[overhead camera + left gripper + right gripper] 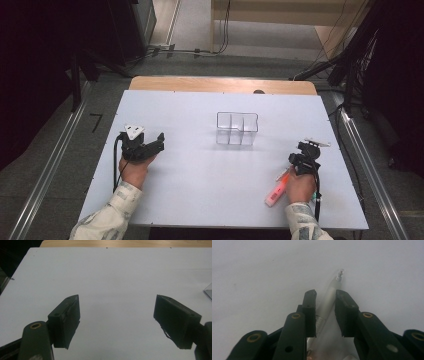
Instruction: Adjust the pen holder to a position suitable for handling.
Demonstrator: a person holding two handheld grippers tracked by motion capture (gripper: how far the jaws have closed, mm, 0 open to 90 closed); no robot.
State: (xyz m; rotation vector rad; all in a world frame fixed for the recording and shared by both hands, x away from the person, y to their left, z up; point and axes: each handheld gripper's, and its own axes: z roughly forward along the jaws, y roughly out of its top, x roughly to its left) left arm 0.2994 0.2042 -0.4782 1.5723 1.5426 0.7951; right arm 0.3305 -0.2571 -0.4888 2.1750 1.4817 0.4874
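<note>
Right gripper (325, 296) jaws narrowed around pen (329, 298) on worktop (200, 165), near-right of clear tray (237, 128); seemingly not yet pinching. Left gripper (117, 317) released, empty. Risk: off-centre squeeze rolling pen away.

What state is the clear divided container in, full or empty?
Empty. In the high view the clear divided container stands upright mid-table with only the white table showing through its compartments.
</note>
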